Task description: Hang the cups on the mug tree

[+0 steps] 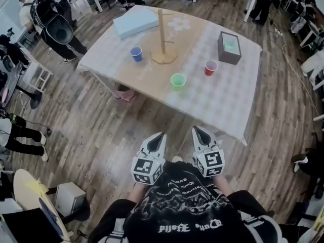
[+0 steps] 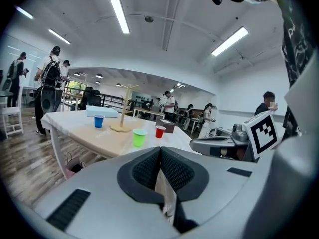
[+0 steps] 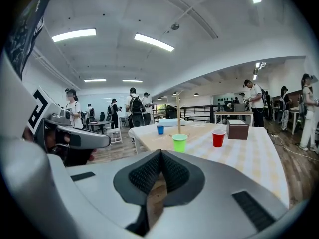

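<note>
Head view — left gripper (image 1: 162, 135), right gripper (image 1: 195, 129) side by side, jaws together

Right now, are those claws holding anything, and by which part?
Nothing: the left claw and right claw are both shut and empty, short of the table.

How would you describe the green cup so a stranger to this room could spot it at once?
Find the cloth-covered table in the middle of the room, then the wooden mug tree on it. Of the three cups near the tree, the green cup stands closest to the camera wearer, between the blue cup and the red cup, and is the only green one.
</note>
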Motion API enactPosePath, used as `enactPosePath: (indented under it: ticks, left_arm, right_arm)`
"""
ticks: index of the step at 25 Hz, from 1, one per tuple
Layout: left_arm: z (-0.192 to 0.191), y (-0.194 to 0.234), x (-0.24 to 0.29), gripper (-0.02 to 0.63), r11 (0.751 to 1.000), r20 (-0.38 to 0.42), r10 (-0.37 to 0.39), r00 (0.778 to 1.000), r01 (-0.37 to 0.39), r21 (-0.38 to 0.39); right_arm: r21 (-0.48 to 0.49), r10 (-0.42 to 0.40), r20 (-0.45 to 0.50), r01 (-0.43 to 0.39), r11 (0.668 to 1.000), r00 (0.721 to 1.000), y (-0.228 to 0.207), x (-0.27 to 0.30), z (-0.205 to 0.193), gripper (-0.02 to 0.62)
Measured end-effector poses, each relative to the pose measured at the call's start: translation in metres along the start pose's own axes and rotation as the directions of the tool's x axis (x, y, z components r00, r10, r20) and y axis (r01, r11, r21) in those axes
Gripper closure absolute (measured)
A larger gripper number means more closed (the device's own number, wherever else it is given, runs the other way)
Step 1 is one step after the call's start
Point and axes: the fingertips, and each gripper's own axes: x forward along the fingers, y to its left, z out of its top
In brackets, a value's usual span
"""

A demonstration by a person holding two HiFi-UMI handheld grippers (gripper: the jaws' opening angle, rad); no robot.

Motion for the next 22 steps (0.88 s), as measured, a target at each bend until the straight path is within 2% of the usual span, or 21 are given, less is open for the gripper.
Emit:
enactPosePath:
  ticks: [7,12,17,22]
  left_arm:
    - [-0.003,0.004,0.023,0.586,1.000,-0.020,0.021,1.000,-0.022,-0.009]
    - [0.005,0.014,0.050,0.586,1.000,-0.006,0.008,1.000,-0.008,-0.009]
    - [0.022,0.041,0.084,0.586,1.000,0.001,-0.001,1.000,0.001,-0.015]
    - [0.046,0.076,0.123,0.586,0.999,-0.005,-0.040,0.999,0.040,-0.004]
  right_arm:
    - [0.051,0.019,-0.020,-0.018,0.999,1.000,-0.017,0.013,-0.007,0.586]
    - [0.057,0.021,-0.031,-0.019,0.998,0.999,-0.032,0.030,-0.008,0.586]
    - [0.088,-0.038,-0.031,0.040,0.995,0.999,-0.058,0.056,0.001,0.586]
    - [0.166,-0.120,-0.030,0.124,0.978,0.992,-0.090,0.097,0.014,0.586]
